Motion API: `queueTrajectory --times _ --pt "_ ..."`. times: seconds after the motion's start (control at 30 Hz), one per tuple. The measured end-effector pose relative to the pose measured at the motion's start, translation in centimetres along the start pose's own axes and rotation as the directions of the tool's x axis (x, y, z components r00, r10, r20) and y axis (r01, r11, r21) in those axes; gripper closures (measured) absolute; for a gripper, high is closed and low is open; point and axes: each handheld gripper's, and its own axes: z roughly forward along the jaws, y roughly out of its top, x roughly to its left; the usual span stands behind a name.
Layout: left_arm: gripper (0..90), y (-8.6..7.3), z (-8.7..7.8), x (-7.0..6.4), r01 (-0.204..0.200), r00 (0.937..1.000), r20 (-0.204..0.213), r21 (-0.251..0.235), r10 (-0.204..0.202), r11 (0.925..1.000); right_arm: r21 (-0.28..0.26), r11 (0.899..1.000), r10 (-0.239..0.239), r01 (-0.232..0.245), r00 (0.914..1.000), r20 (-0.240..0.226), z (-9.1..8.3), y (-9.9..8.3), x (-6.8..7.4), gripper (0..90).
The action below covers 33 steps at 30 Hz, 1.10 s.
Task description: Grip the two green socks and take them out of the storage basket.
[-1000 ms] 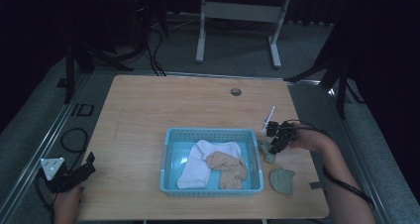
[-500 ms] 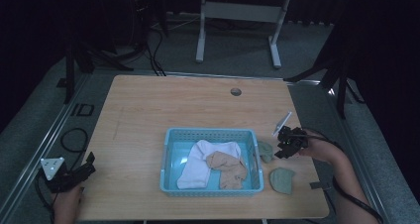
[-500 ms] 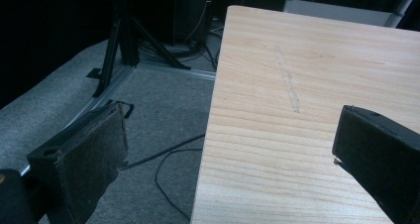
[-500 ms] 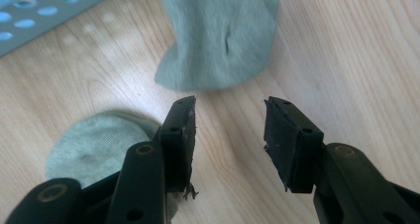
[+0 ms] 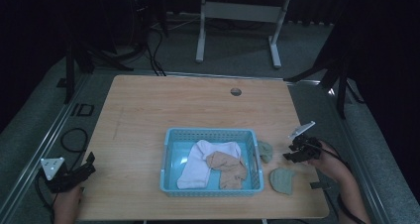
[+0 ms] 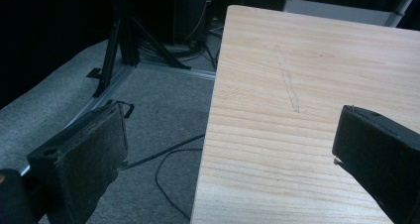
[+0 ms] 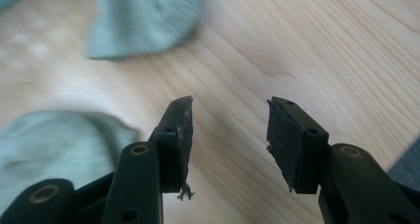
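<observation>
High view has my right tool [image 5: 302,151] hovering with its jaws apart and empty, near the right edge of the pale wooden tabletop [image 5: 173,105]. Two grey-green knit socks are what I am after: one crumpled sock [image 5: 265,150] lies just beside the right wall of the light blue plastic mesh basket [image 5: 212,134], the other flat rounded sock [image 5: 283,180] sits nearer the front edge, apart from the basket. A soft white sock [image 5: 203,157] and a tan sock [image 5: 227,165] already lie inside.

Right gripper view shows my jaws moderately spread over bare wood, with both green socks off to the left and blurred. I judge the main risk is closing on nothing, or pinching only a thin fold so the limp knit slips out while lifting. The sock by the basket wall could also snag the mesh, or my jaw could bump and shove the light basket.

My left tool [image 5: 79,172] rests wide open and empty at the tabletop's front left corner.
</observation>
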Motion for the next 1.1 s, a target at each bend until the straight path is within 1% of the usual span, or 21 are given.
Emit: queueTrajectory --times 0.07,0.1,0.2,0.23,0.27,0.37,0.4,0.43,0.47,0.5,0.67,0.7,0.73,0.77,0.8,0.83,0.93,0.97,1.03,1.07,1.1 --pt "0.7 0.0 0.0 0.0 0.001 1.0 0.0 0.0 -0.001 1.0 -0.028 0.999 0.042 -0.041 0.9983 0.041 0.2 -0.8 -0.3 51.8" --pt "0.7 0.0 0.0 0.0 0.002 1.0 -0.001 -0.002 -0.002 1.0 -0.082 0.991 0.111 -0.105 0.9907 0.078 0.3 -1.7 -0.6 51.8" --pt "0.7 0.0 0.0 0.0 0.002 1.0 0.0 0.001 -0.002 1.0 -0.115 0.981 0.164 -0.154 0.9831 0.082 0.4 -2.5 -0.7 51.3" --pt "0.7 0.0 0.0 0.0 0.001 1.0 0.0 -0.001 -0.001 1.0 -0.138 0.972 0.205 -0.19 0.9733 0.102 0.6 -3.4 -0.6 50.3" --pt "0.7 0.0 0.0 0.0 0.001 1.0 0.0 -0.001 -0.001 1.0 -0.138 0.972 0.205 -0.19 0.9733 0.102 0.6 -3.4 -0.6 50.3" --pt "0.7 0.0 0.0 0.0 0.002 1.0 -0.002 -0.001 -0.002 1.0 -0.203 0.944 0.292 -0.26 0.9446 0.15 0.7 -4.8 -0.4 48.5" --pt "0.7 0.0 0.0 0.0 0.002 1.0 -0.002 -0.001 -0.002 1.0 -0.203 0.944 0.292 -0.26 0.9446 0.15 0.7 -4.8 -0.4 48.5" --pt "0.7 0.0 0.0 0.0 0.001 1.0 -0.001 0.0 -0.001 1.0 -0.241 0.921 0.35 -0.306 0.9215 0.169 0.8 -5.4 -0.5 44.3" --pt "0.7 0.0 0.0 0.0 0.001 1.0 -0.001 0.0 -0.001 1.0 -0.241 0.921 0.35 -0.306 0.9215 0.169 0.8 -5.4 -0.5 44.3" --pt "0.7 0.0 0.0 0.0 0.002 1.0 -0.001 -0.004 -0.002 1.0 -0.267 0.899 0.4 -0.346 0.8976 0.185 0.8 -5.9 -0.6 37.4" --pt "0.7 0.0 0.0 0.0 0.001 1.0 0.0 0.001 -0.001 1.0 -0.328 0.856 0.481 -0.399 0.8479 0.224 0.8 -7.1 -0.4 17.7" --pt "0.7 0.0 0.0 0.0 0.003 1.0 0.0 -0.002 -0.003 1.0 -0.345 0.839 0.51 -0.42 0.8279 0.234 0.7 -7.3 -0.4 16.3" --pt "0.7 0.0 0.0 0.0 0.003 1.0 0.0 -0.002 -0.003 1.0 -0.345 0.839 0.51 -0.42 0.8279 0.234 0.7 -7.3 -0.4 16.3" --pt "0.7 0.0 0.0 0.0 0.003 1.0 -0.001 -0.001 -0.003 1.0 -0.364 0.824 0.533 -0.433 0.8097 0.244 0.6 -7.6 -0.4 16.2" --pt "0.7 0.0 0.0 0.0 0.003 1.0 0.0 -0.001 -0.003 1.0 -0.396 0.79 0.578 -0.469 0.7854 0.222 0.5 -8.1 -0.4 12.5" --pt "0.7 0.0 0.0 0.0 0.003 1.0 0.0 -0.002 -0.003 1.0 -0.405 0.772 0.6 -0.489 0.7716 0.212 0.5 -8.4 -0.4 11.1" --pt "0.7 0.0 0.0 0.0 0.003 1.0 0.002 -0.003 -0.003 1.0 -0.426 0.76 0.613 -0.491 0.7598 0.218 0.5 -8.8 -0.3 9.6" --pt "0.7 0.0 0.0 0.0 0.004 1.0 0.001 -0.004 -0.004 1.0 -0.441 0.744 0.635 -0.502 0.736 0.234 0.5 -9.3 -0.2 9.6" --pt "0.7 0.0 0.0 0.0 0.003 1.0 0.002 -0.002 -0.003 1.0 -0.471 0.722 0.652 -0.507 0.7269 0.217 0.5 -9.8 0.0 9.6" --pt "0.7 0.0 0.0 0.0 0.003 1.0 0.002 -0.002 -0.003 1.0 -0.471 0.722 0.652 -0.507 0.7269 0.217 0.5 -9.8 0.0 9.6" --pt "0.7 0.0 0.0 0.0 0.004 1.0 0.002 -0.002 -0.004 1.0 -0.506 0.695 0.673 -0.51 0.7088 0.21 0.4 -10.4 0.3 9.6"
